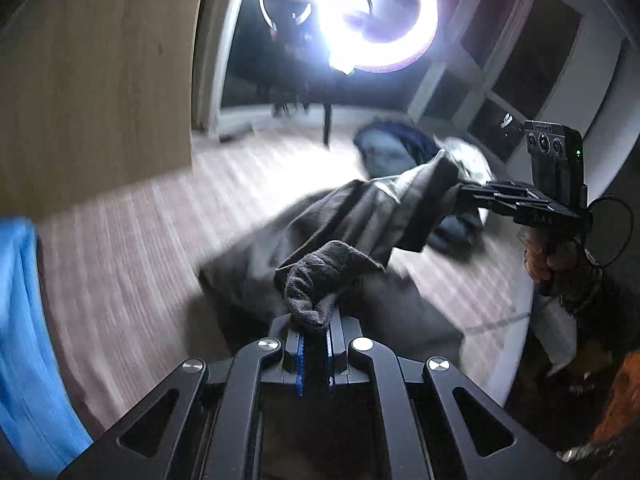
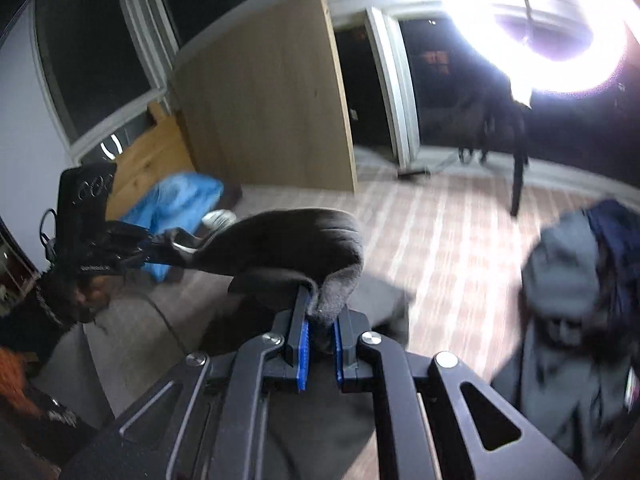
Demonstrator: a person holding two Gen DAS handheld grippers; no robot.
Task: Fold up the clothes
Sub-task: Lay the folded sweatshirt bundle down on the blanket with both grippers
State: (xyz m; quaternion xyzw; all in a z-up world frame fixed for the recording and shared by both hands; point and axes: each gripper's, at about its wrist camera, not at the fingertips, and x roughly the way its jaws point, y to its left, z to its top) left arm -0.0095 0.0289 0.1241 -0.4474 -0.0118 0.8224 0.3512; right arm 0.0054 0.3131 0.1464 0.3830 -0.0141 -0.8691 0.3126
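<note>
Both tongs are clenched on one dark grey garment (image 1: 360,216) of soft, fleecy knit, lifted off the striped bed cover (image 1: 132,248) so that it hangs in folds between them. The left gripper (image 1: 314,320) pinches a bunched, nubbly corner between its blue ribbed pads (image 1: 300,364), and the right gripper (image 2: 320,312) bites another thick, rolled edge the same way, with the cloth arching over towards the left one. Each gripper is black, with angular linkage arms and round silver pivot screws. In the left wrist view the right gripper (image 1: 464,190) comes in from the right edge, a hand (image 1: 556,260) around its handle. A heap of grey and navy clothes (image 2: 576,280) lies on the far right part of the cover, and a bright blue cloth (image 2: 180,204) lies crumpled by the pale wooden cabinet (image 2: 272,112). A glaring ring light (image 1: 376,16) stands above; blur smears any small print
</note>
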